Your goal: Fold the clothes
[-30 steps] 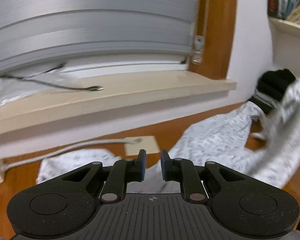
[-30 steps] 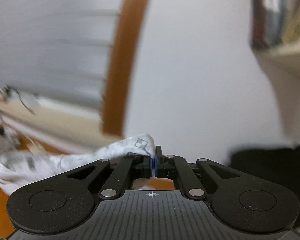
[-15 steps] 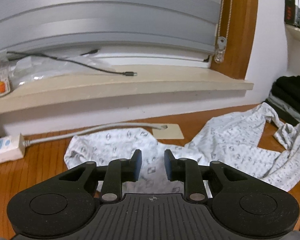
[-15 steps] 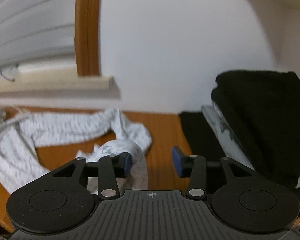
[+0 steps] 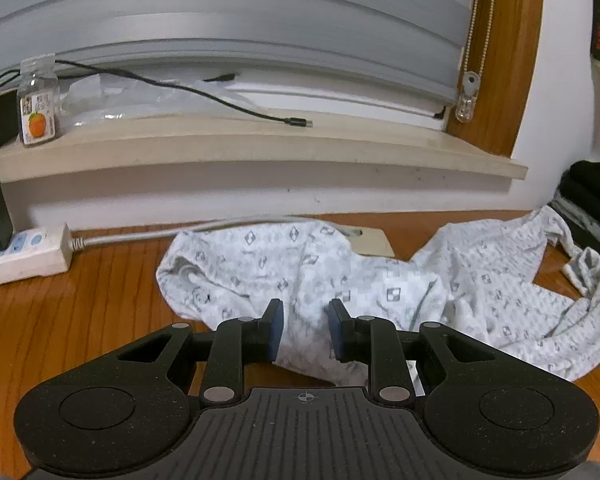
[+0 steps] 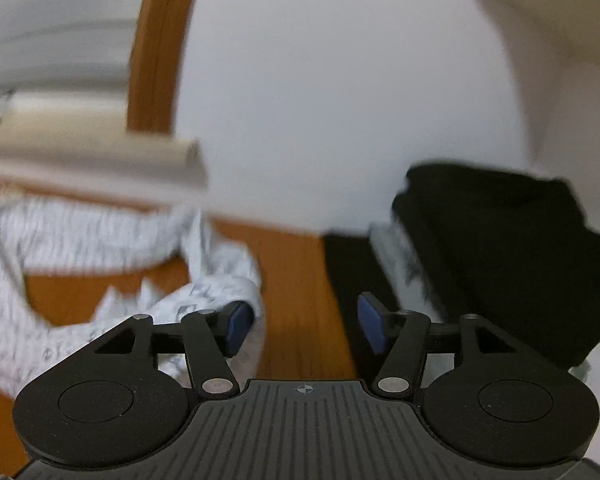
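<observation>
Lying crumpled, the patterned garment point(image 5: 340, 280) spreads beneath both parted tongs point(image 5: 305, 332).

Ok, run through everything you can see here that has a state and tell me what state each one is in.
Left hand-held gripper: open, over the garment.
Right hand-held gripper: open, holding nothing.
Garment: unfolded, rumpled, flat on the table.
Black clothes: folded, stacked by the wall.
Blind: lowered.
Bottle: upright on the sill.
Black cable: its end lies loose on the sill.
</observation>
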Available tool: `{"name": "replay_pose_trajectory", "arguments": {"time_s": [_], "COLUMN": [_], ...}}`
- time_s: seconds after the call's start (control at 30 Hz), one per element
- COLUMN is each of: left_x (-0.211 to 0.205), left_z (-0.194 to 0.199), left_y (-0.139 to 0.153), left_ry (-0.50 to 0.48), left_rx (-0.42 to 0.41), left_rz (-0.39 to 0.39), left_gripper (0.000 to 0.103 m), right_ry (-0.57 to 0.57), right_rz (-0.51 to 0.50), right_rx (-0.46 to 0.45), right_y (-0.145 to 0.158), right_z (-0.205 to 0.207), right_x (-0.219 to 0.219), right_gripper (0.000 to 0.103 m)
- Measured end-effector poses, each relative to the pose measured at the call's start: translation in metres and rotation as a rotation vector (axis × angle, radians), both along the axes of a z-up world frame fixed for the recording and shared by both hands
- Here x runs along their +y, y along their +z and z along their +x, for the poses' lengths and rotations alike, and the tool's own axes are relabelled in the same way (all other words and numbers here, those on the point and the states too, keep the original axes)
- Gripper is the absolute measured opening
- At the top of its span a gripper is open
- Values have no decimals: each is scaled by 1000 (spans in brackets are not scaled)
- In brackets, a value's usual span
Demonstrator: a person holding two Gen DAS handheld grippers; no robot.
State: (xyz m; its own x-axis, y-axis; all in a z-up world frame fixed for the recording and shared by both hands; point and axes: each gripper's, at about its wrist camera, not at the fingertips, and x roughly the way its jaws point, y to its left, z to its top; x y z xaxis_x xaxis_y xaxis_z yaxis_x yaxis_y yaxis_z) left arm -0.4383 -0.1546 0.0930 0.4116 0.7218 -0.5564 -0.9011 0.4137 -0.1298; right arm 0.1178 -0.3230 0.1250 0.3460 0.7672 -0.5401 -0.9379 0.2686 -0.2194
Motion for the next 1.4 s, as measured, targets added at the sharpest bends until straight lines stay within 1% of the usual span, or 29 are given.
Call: {"name": "replay_pose_trajectory", "arguments": {"time_s": [0.03, 0.07, 0.1, 0.17, 0.27, 0.33, 0.43, 0.47, 0.5, 0.6, 0.67, 0.73, 0.8, 0.83, 0.9, 1.0, 1.07, 1.1, 1.13, 1.17, 1.2, 1.3, 1.4], "left_x": [-2, -3, -5, -9, -14, -17, -19, -19, -20, -24, -27, -30, -34, -35, -41, -48, -52, -54, -55, -57, -59, -64, -67], "left_z": [0, 0, 0, 0, 3, 5, 8, 9, 11, 16, 19, 22, 25, 25, 25, 20, 18, 16, 15, 13, 11, 5, 2], "left_y": [-2, -4, -5, -8, -9, -8, -6, -5, -5, -3, -4, -5, -6, -7, -10, -14, -16, -17, -17, -18, -18, -19, -21], "left_ry": [4, 5, 4, 0, 12, 9, 1, -2, -6, -24, -30, -37, -43, -45, -48, -54, -55, -54, -52, -50, -48, -45, -43], "left_rx": [-6, -14, -23, -38, -34, -38, -38, -36, -34, -34, -35, -35, -36, -37, -41, -43, -36, -31, -28, -27, -27, -29, -18], "left_rz": [1, 2, 2, 1, 19, 22, 24, 25, 26, 37, 37, 36, 35, 34, 31, 23, 19, 20, 20, 21, 22, 23, 13], "left_gripper": [33, 41, 44, 45, 45, 45, 45, 46, 48, 49, 49, 53, 56, 57, 60, 63, 64, 64, 64, 65, 66, 67, 67], "right_ry": [-7, -10, -5, 16, 35, 21, -13, -16, -6, 51, 113, 183, 238, 260, 308, 329, 323, 312, 293, 276, 254, 138, 14], "right_rz": [-25, -54, -74, -125, -177, -157, -54, -30, -20, -23, -40, -63, -87, -100, -135, -189, -217, -224, -228, -224, -217, -180, -139], "right_rx": [18, 43, 66, 116, 94, 82, 112, 122, 131, 162, 211, 279, 311, 313, 288, 231, 194, 186, 189, 202, 214, 239, 238], "right_y": [-6, -12, -16, -23, -25, -18, 0, 4, 5, -2, -11, -23, -35, -40, -46, -57, -64, -66, -67, -68, -69, -65, -62], "right_z": [9, 17, 24, 34, 36, 41, 51, 52, 52, 42, 29, 15, -5, -14, -35, -54, -55, -50, -40, -27, -14, 27, 58], "right_x": [-3, -7, -11, -21, -34, -43, -54, -53, -48, -21, 5, 35, 64, 76, 94, 109, 110, 108, 102, 98, 93, 76, 62], "right_gripper": [57, 57, 57, 57, 57, 57, 57, 57, 57, 57, 57, 57, 57, 57, 58, 58, 56, 49, 39, 38, 35, 29, 29]}}
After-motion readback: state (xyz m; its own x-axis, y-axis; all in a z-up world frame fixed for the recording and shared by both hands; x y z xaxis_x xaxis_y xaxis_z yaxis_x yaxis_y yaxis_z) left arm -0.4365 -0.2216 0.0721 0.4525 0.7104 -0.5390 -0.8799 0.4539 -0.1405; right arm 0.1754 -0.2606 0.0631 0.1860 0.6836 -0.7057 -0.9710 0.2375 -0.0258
